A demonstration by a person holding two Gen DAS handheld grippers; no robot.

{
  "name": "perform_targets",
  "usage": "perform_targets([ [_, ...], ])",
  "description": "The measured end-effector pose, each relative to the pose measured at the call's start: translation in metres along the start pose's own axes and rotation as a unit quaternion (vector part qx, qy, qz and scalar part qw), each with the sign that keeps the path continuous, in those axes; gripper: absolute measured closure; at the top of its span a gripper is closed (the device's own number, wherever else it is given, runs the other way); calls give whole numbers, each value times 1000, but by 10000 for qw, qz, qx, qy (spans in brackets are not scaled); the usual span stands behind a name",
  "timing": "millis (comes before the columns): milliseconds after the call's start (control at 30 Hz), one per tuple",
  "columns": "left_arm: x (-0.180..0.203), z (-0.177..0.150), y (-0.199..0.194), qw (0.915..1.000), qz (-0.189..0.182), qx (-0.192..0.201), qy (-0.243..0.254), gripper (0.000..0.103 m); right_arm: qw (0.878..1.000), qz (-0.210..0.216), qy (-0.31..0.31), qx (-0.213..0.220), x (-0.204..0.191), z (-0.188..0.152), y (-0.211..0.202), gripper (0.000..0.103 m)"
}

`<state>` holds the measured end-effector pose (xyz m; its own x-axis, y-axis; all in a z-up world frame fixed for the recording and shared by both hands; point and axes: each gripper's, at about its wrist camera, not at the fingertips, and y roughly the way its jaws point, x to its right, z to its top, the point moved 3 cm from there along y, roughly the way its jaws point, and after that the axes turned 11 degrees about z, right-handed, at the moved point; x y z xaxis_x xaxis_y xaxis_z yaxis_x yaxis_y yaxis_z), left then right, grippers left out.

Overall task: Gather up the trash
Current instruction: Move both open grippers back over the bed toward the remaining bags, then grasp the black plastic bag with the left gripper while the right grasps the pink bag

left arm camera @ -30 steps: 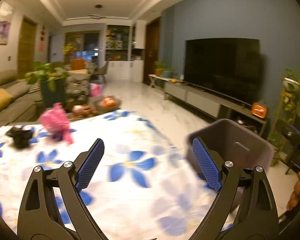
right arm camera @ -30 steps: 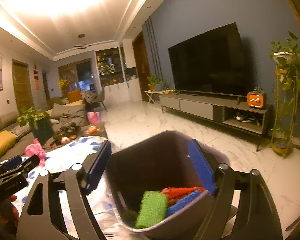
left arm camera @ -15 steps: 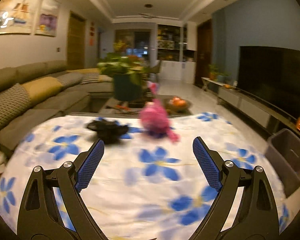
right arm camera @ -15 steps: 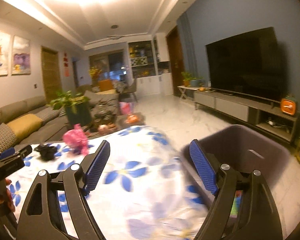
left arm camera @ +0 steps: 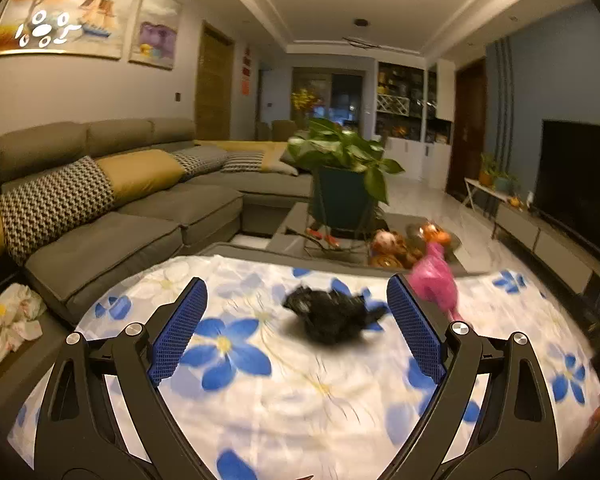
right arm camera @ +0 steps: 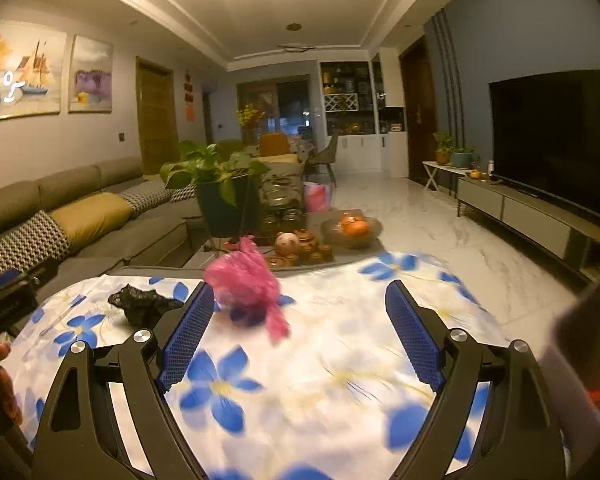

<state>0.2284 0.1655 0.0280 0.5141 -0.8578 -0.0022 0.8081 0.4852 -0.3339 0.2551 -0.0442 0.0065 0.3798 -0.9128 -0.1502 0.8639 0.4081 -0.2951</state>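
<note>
A crumpled black bag (left arm camera: pixel 332 316) lies on the blue-flowered white cloth (left arm camera: pixel 300 392), just ahead of my open left gripper (left arm camera: pixel 296 328) and between its finger lines. A crumpled pink bag (left arm camera: pixel 438 280) sits to its right. In the right wrist view the pink bag (right arm camera: pixel 246 284) lies just beyond the left finger of my open right gripper (right arm camera: pixel 300 332), with the black bag (right arm camera: pixel 142 308) further left. Both grippers hold nothing. The dark bin (right arm camera: pixel 588 344) shows blurred at the right edge.
A grey sofa (left arm camera: pixel 112 216) with yellow and patterned cushions runs along the left. Behind the cloth, a dark coffee table (right arm camera: pixel 324 252) carries a potted plant (right arm camera: pixel 224 192), a tea set and a fruit bowl (right arm camera: pixel 352 228). A TV unit (right arm camera: pixel 540 212) lines the right wall.
Both grippers have swung left, away from the bin and toward the bags. The black bag now lies between my left fingers' lines; the bin has slid to the right view's edge.
</note>
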Motion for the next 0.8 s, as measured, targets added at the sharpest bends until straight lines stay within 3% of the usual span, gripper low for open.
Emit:
perform_targets([
  [167, -2, 14, 37, 9997, 124, 79, -208, 13, 9999, 44, -96, -131, -21, 3, 64, 18],
  [400, -6, 8, 75, 9996, 163, -28, -219, 13, 9994, -39, -217, -272, -40, 12, 128, 18],
  [600, -5, 6, 86, 9999, 121, -23, -74, 13, 9980, -116, 157, -598, -31, 8, 175, 19],
  [733, 0, 2, 90, 10000, 24, 28, 72, 13, 9939, -270, 274, -1035, -21, -14, 198, 33],
  [800, 3, 0, 93, 9999, -124, -28, 74, 13, 9917, -319, 366, -1189, -18, -19, 203, 51],
])
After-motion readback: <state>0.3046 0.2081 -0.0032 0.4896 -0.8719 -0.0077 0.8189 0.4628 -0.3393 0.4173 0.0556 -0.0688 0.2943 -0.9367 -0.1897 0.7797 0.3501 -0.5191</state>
